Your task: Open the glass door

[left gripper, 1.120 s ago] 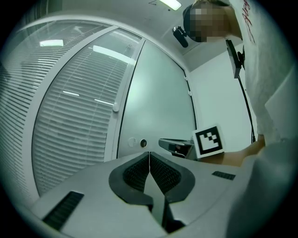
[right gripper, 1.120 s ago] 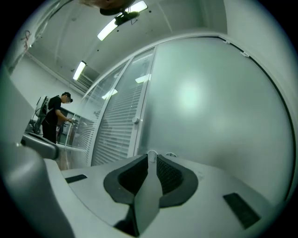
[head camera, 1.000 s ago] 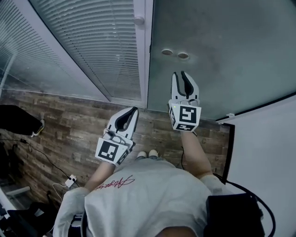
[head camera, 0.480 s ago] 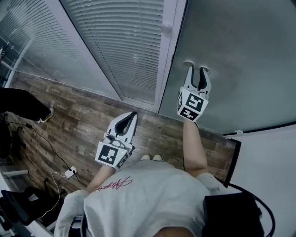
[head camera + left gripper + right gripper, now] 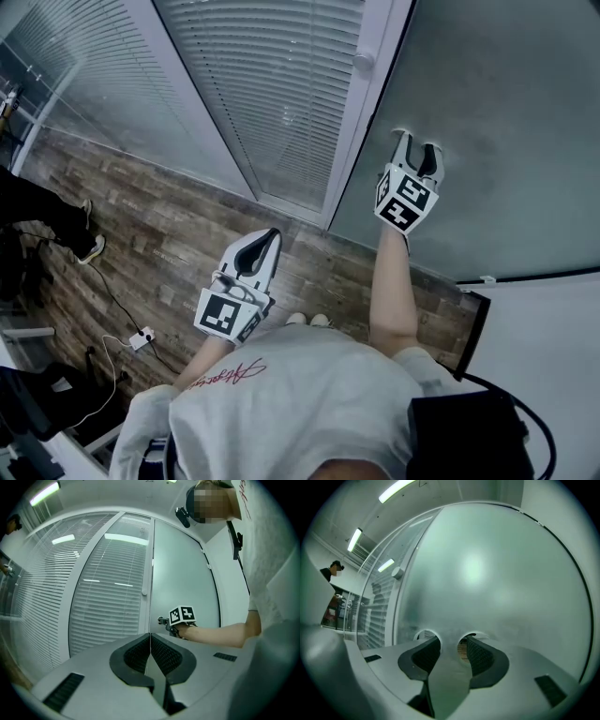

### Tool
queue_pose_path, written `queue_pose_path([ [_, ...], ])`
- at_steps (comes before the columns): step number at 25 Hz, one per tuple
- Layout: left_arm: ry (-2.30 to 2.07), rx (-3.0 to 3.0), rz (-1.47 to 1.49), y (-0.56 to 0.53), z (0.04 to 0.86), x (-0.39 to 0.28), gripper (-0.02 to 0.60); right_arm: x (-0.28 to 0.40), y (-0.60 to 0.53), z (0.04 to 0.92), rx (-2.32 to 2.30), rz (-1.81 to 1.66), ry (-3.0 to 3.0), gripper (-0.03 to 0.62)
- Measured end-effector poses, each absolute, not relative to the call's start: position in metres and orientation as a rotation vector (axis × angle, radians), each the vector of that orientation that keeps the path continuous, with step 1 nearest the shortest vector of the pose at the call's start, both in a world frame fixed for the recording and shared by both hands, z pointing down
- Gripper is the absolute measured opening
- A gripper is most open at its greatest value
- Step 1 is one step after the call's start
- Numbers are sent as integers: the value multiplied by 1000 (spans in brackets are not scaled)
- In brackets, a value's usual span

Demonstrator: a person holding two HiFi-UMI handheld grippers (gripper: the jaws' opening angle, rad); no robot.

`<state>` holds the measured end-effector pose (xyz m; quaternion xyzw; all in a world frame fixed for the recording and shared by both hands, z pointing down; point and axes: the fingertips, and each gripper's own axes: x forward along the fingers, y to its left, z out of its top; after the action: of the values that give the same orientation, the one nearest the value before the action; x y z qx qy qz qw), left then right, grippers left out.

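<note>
Jaws on right gripper (image 5: 418,146) just opened, straddling strip (image 5: 448,631) between glass door (image 5: 506,103) holes (image 5: 423,634), so I can pull; left gripper (image 5: 269,236) closed, spare

The glass door (image 5: 487,103) stands ahead of me on the right. Left of it, past the frame post (image 5: 361,131) that carries a small knob (image 5: 364,63), run the panes with slatted blinds (image 5: 272,84). My right gripper (image 5: 419,145) is up against the door with a jaw tip at each of its two round holes (image 5: 425,635), its jaws having just been opening with the strip of glass between the holes between them. My left gripper (image 5: 271,233) hangs lower and to the left, well apart from the door, over the plank floor (image 5: 159,225), where cables (image 5: 117,305) trail at far left.
</note>
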<state>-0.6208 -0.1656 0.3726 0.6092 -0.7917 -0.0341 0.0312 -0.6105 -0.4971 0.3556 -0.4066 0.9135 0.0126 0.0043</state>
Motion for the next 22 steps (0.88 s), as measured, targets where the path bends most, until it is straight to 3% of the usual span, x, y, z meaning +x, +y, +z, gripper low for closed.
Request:
queue_pose_path([
  [7, -2460, 1841, -100, -152, 375, -625, 17, -616, -502, 355, -1329, 35, 2820, 130],
  [22, -2428, 1885, -110, -143, 374, -620, 17, -606, -485, 355, -1290, 21, 2824, 124],
])
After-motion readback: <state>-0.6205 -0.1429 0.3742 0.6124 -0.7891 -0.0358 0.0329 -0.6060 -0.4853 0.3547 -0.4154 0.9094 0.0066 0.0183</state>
